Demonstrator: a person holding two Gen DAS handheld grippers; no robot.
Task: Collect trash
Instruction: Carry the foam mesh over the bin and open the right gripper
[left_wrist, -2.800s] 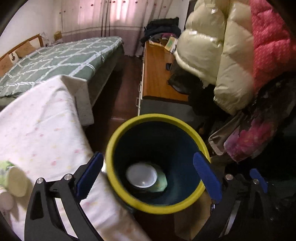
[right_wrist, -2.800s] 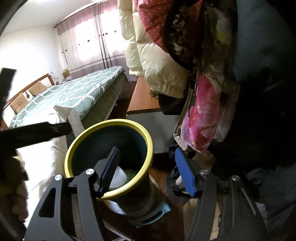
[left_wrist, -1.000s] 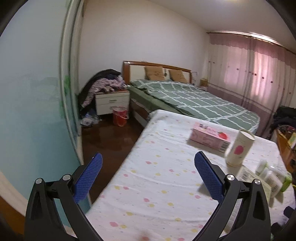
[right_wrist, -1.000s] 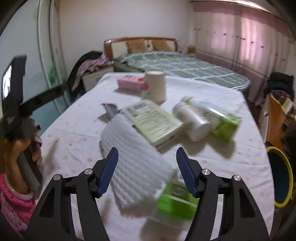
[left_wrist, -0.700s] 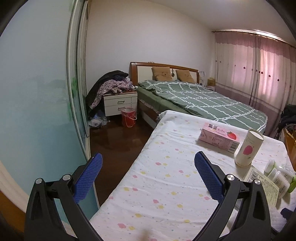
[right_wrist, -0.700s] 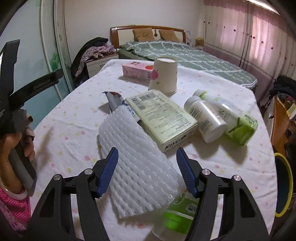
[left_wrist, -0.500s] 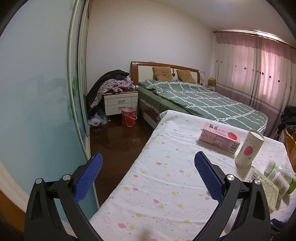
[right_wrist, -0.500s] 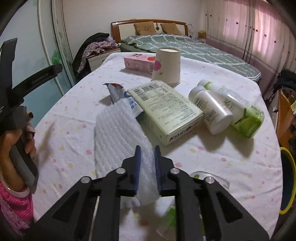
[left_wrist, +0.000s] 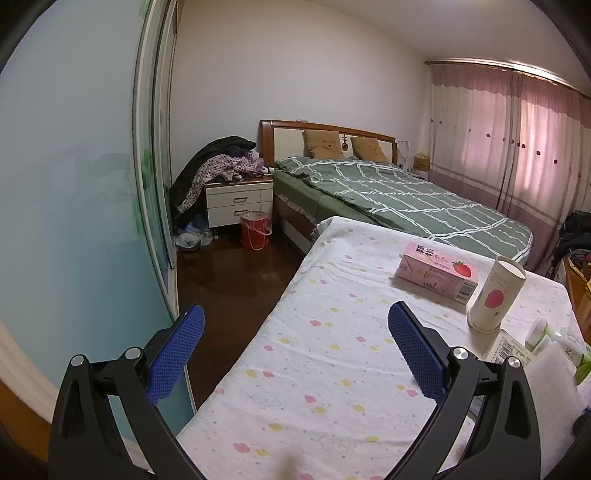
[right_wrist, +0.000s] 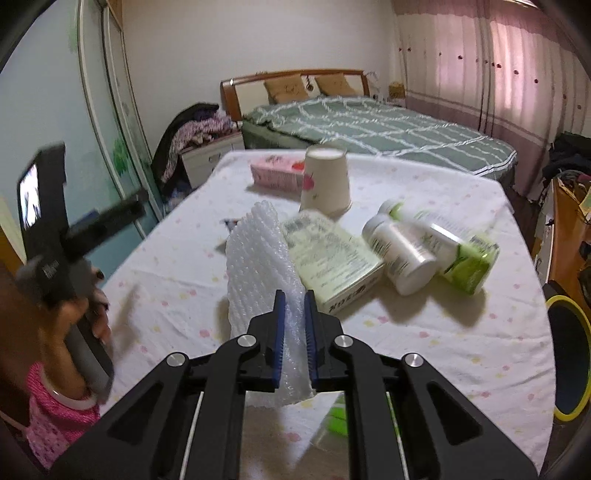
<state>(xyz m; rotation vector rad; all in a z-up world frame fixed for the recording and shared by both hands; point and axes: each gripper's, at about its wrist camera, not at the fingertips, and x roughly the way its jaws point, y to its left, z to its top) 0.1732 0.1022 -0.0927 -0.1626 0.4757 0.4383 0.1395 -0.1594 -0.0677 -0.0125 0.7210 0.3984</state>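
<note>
My right gripper (right_wrist: 293, 332) is shut on a white foam net sleeve (right_wrist: 255, 258) and holds it lifted above the table (right_wrist: 461, 332). On the table lie a pale green box (right_wrist: 332, 258), a white bottle (right_wrist: 400, 254), a green bottle (right_wrist: 461, 254), an upturned paper cup (right_wrist: 327, 181) and a pink carton (right_wrist: 275, 173). The yellow-rimmed trash bin (right_wrist: 569, 354) stands past the table's right edge. My left gripper (left_wrist: 295, 350) is open and empty over the table's left edge; its view shows the pink carton (left_wrist: 436, 275) and cup (left_wrist: 495, 295).
A green-quilted bed (left_wrist: 406, 199) lies behind the table. A nightstand piled with clothes (left_wrist: 236, 195) and a red bucket (left_wrist: 255, 230) stand by the bed. A glass sliding door (left_wrist: 74, 221) runs along the left. The floral cloth (left_wrist: 325, 369) covers the table.
Both grippers swung from the bin back to the table. My right gripper closed on the foam net sleeve and raised it. My left gripper stayed open.
</note>
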